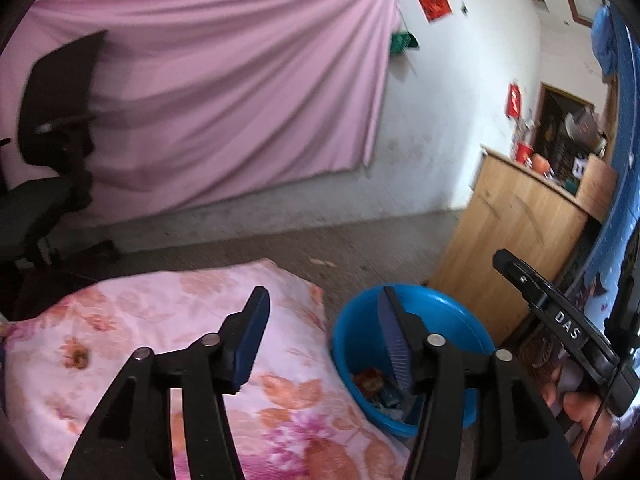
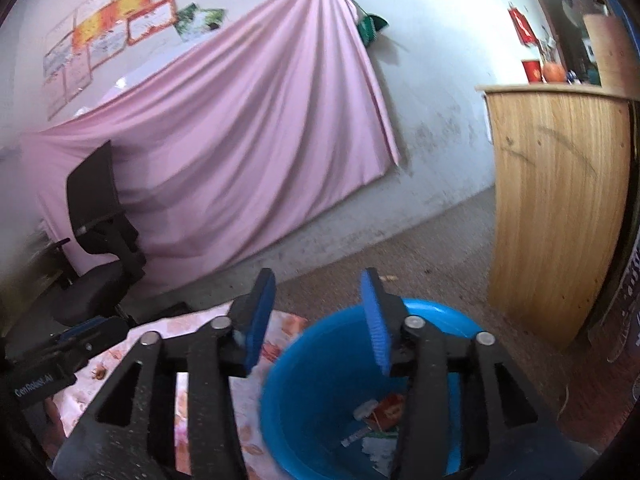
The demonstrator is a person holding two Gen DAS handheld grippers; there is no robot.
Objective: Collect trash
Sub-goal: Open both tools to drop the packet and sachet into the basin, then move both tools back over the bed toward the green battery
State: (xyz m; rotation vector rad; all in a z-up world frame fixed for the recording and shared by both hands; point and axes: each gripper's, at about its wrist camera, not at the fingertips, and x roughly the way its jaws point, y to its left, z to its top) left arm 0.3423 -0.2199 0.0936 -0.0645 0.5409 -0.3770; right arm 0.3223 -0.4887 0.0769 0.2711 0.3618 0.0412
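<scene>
A blue plastic basin [image 1: 452, 312] [image 2: 332, 344] stands on the floor beside a floral pink cushion [image 1: 160, 320] [image 2: 276, 348]. Several scraps of trash [image 1: 374, 384] [image 2: 384, 412], red and white wrappers among them, lie at its bottom. My left gripper [image 1: 324, 320] hovers open over the gap between cushion and basin, nothing between its blue pads. My right gripper [image 2: 320, 304] is open and empty above the basin's near rim. In the left wrist view the right gripper's body [image 1: 560, 320] shows at the right edge, with a hand [image 1: 576, 408] on it.
A wooden cabinet [image 1: 512, 240] [image 2: 556, 200] stands right of the basin with small items on top. A black office chair [image 1: 44, 152] [image 2: 100, 240] is at the left by a wall hung with pink cloth [image 1: 220, 100] [image 2: 240, 140]. Bare concrete floor [image 2: 420, 240] lies behind the basin.
</scene>
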